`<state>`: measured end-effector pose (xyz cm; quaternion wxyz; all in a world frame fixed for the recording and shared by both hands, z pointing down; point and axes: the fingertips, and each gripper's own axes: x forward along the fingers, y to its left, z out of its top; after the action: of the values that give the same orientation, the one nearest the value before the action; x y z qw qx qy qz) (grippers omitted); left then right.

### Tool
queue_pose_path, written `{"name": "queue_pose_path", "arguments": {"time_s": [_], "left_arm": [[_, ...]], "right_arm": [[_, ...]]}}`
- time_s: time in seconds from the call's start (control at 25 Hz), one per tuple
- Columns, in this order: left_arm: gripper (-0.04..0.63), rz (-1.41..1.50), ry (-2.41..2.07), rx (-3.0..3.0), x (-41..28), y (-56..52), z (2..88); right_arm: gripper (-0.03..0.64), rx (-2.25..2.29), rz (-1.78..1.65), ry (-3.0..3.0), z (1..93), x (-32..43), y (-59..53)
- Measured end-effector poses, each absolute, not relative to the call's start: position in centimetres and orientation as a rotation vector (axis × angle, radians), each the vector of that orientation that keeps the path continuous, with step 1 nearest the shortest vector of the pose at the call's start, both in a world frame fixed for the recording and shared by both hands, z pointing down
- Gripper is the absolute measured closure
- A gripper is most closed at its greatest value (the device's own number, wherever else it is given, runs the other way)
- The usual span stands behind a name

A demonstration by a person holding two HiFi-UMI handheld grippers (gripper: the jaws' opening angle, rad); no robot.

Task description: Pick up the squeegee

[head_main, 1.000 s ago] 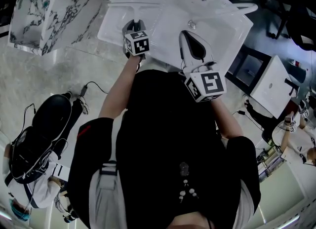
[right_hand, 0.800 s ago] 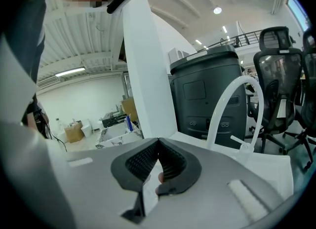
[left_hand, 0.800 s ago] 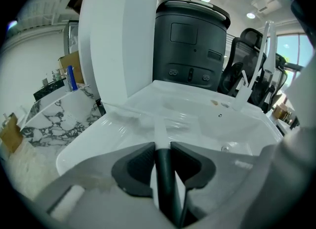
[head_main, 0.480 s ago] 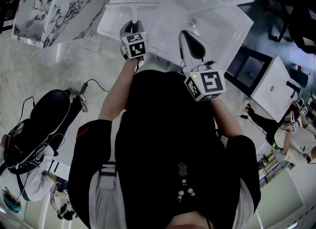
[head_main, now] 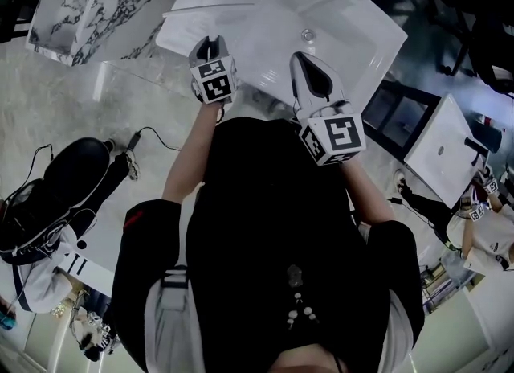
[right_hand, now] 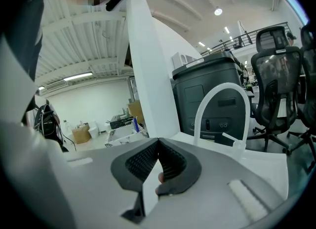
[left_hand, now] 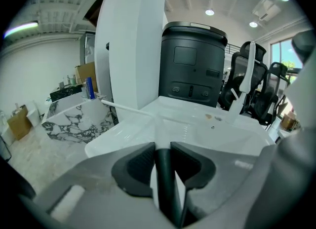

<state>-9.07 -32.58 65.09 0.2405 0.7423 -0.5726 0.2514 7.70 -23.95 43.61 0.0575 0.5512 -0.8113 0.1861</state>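
squeegee (head_main: 210,9) raised over sink (head_main: 357,42), clamped in left hand-held gripper (head_main: 210,44).

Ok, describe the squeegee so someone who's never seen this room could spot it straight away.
Find the big white rectangular sink basin; over its left part is the left tool. Clamped in it is the T-shaped squeegee: a dark grip, a pale stem and a long thin white blade bar across the top. Unlike the white arched faucet nearby, it is straight.
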Motion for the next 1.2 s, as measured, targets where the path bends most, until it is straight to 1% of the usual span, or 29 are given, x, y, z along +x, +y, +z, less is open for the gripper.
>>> {"name": "queue_pose_path", "arguments": {"time_s": [0.6, 1.2], "left_arm": [[0.486, 0.509, -1.721, 2.018, -8.6, -24.6, 57.6], [0.486, 0.272, -1.817, 2.141, -6.6, -17.9, 49.3]], "right_arm": [[0.614, 1.509, 0.567, -2.576, 43.3, 8.8, -18.1], [0.614, 1.374, 0.448, -2.674, 42.1, 9.4, -13.6]]}}
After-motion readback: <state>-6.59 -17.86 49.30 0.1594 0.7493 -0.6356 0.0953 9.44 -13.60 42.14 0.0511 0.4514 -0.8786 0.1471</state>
